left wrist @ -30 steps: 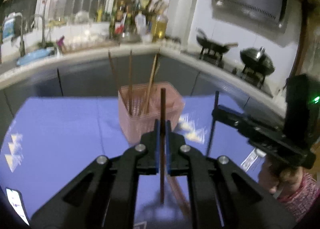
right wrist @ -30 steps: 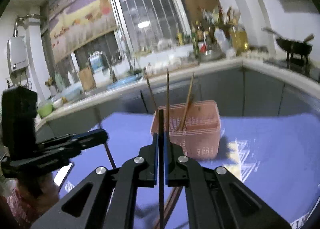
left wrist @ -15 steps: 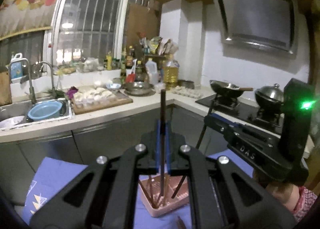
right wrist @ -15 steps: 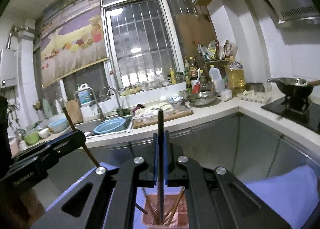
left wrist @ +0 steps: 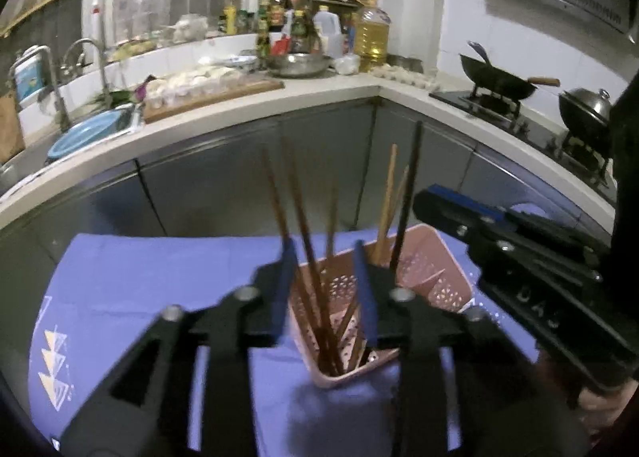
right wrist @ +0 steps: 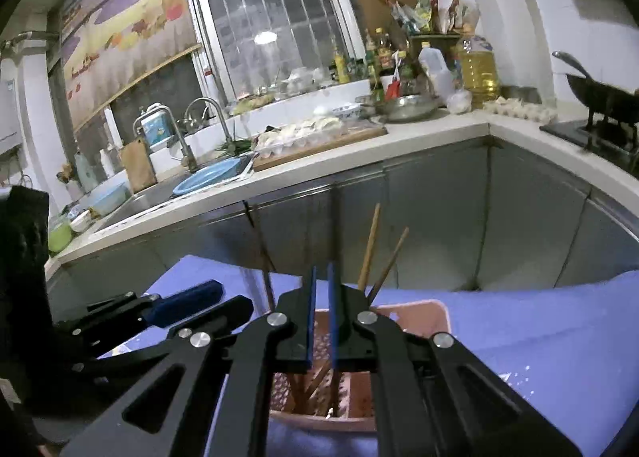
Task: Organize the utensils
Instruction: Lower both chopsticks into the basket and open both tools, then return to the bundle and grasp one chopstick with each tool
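Left gripper [left wrist: 325,289] jaws opening over pink basket [left wrist: 431,273], chopsticks [left wrist: 307,245] standing loose between; right gripper [right wrist: 321,313] nearly closed, grip unclear; sink [right wrist: 207,181] clearest in right view.

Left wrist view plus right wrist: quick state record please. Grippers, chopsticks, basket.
left gripper: jaws opening, pads pressing on nothing, basket seen through the gap
right gripper: shut on dark chopstick, held roughly upright at the basket
pink basket: standing on blue cloth
brown chopsticks: several in the basket, leaning
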Tool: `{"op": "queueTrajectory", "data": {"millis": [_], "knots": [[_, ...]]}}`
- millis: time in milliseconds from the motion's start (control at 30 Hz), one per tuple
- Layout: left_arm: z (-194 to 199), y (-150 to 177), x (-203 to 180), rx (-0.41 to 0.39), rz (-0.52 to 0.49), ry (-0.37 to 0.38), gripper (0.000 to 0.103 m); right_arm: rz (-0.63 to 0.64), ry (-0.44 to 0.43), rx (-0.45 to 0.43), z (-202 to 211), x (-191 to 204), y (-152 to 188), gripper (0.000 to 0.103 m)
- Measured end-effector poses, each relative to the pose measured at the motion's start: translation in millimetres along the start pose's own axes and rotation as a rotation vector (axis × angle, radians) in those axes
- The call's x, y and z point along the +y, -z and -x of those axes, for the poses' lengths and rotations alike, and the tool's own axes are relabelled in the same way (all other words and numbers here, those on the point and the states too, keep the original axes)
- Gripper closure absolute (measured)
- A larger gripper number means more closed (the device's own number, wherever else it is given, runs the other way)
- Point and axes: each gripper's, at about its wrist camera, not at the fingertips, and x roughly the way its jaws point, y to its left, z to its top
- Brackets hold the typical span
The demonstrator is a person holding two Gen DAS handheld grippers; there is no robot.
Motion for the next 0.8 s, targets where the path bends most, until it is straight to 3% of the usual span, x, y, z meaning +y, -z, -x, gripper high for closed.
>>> {"op": "queueTrajectory", "data": {"millis": [100, 200, 300, 367, 500, 533, 567, 667, 733, 800], "knots": [[27.4, -0.2, 6.9, -0.057, 0.045, 0.002, 0.067, -0.005, 0.002, -0.04, 20.1, 5.5, -4.2, 0.094], [62.6, 7.2, 13.0, -0.123, 0.079, -0.004, 0.061, -0.012, -0.012, -0.087, 47.8, 11.7, -7.4, 0.085], [96.1, 31.4, 16.4, -0.168, 0.101, 0.006, 0.061, -0.028, -0.037, -0.12, 73.4, 15.8, -2.6, 0.078], [109.9, 62.6, 18.6, -0.162, 0.11, 0.012, 0.061, -0.045, -0.051, -0.128, 94.4, 17.6, 20.0, 0.07], [98.5, 132.7, 16.7, -0.026, 0.097, 0.011, 0.061, -0.043, 0.002, -0.01, 102.6, 17.4, 94.2, 0.07], [90.6, 152.4, 14.9, 0.026, 0.089, 0.015, 0.061, -0.039, 0.034, 0.057, 98.3, 18.4, 124.0, 0.072], [81.5, 172.6, 13.0, 0.081, 0.087, 0.023, 0.061, -0.04, 0.048, 0.102, 95.0, 19.0, 144.5, 0.081], [63.4, 212.4, 8.7, 0.197, 0.092, 0.043, 0.061, -0.11, 0.041, 0.291, 82.3, 18.5, 218.8, 0.085], [56.1, 232.1, 4.0, 0.252, 0.097, 0.06, 0.061, -0.125, 0.041, 0.341, 82.4, 22.3, 243.8, 0.085], [54.3, 244.0, -1.2, 0.277, 0.094, 0.068, 0.061, -0.131, 0.036, 0.332, 87.6, 26.6, 254.0, 0.085]]}}
